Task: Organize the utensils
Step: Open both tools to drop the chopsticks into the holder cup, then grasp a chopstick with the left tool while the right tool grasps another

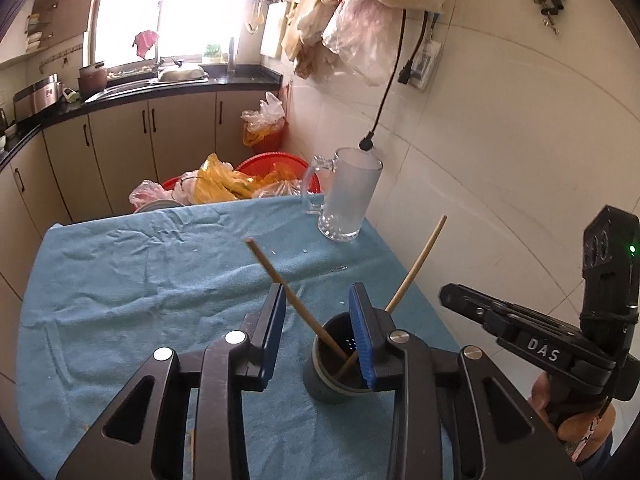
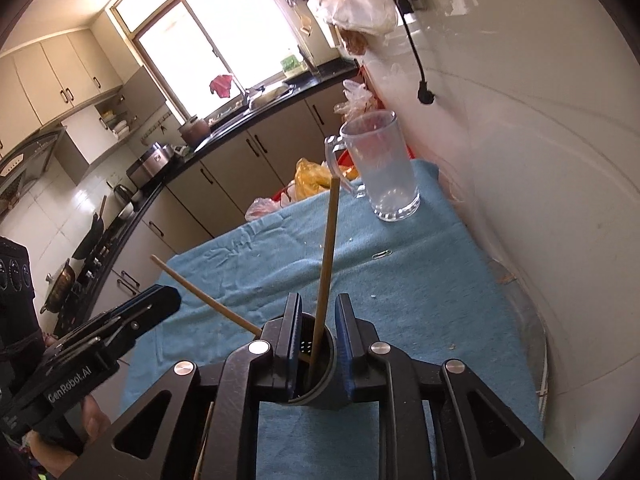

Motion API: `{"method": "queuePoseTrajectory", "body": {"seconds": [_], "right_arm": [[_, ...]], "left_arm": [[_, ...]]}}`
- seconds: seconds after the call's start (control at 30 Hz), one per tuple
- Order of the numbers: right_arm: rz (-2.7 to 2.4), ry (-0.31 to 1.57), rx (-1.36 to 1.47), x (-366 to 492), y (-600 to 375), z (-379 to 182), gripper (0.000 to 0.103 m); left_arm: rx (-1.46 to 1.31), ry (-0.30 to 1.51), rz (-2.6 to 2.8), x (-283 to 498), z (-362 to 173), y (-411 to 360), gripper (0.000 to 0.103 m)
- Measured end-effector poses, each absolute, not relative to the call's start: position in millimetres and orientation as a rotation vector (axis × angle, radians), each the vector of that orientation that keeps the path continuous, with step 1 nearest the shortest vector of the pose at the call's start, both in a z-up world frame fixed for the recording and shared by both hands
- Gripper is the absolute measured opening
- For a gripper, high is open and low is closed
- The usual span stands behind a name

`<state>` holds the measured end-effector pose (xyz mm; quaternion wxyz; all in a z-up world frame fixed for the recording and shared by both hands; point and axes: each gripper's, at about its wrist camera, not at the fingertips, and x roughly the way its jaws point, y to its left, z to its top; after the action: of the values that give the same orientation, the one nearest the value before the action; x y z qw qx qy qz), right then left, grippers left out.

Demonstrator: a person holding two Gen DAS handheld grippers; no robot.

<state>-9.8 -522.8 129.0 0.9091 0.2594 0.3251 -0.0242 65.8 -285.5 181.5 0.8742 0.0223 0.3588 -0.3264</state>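
Two chopsticks stand crossed in a dark holder on the blue-clothed table; left gripper and right gripper flank them, slightly open, gripping nothing; glass mug far right

Blown-out window glare, fisheye-bent edges

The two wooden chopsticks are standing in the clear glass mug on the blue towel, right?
Not quite. The two wooden chopsticks stand in the dark round utensil holder, not in the clear glass mug, which looks empty farther back on the blue towel. The left wrist view shows it.
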Motion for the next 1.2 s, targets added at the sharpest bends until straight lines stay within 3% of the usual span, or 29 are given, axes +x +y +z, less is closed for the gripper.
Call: {"method": "queuePoseTrajectory", "body": {"seconds": [0.13, 0.4, 0.87, 1.1, 1.2], "right_arm": [[-0.052, 0.638, 0.533, -29, -519, 138, 0.034], [0.023, 0.652, 0.528, -62, -481, 133, 0.044], [0.174, 0.856, 0.531, -55, -389, 67, 0.044], [0.267, 0.936, 0.527, -30, -351, 53, 0.025], [0.277, 0.969, 0.543, -20, -341, 46, 0.024]], "left_arm": [[0.031, 0.729, -0.655, 54, 189, -262, 0.037], [-0.005, 0.725, -0.554, 28, 177, -191, 0.043], [-0.089, 0.899, -0.33, 9, 92, -63, 0.044], [-0.113, 1.006, -0.24, 20, 48, -30, 0.044], [-0.12, 1.035, -0.234, 28, 37, -28, 0.044]]}}
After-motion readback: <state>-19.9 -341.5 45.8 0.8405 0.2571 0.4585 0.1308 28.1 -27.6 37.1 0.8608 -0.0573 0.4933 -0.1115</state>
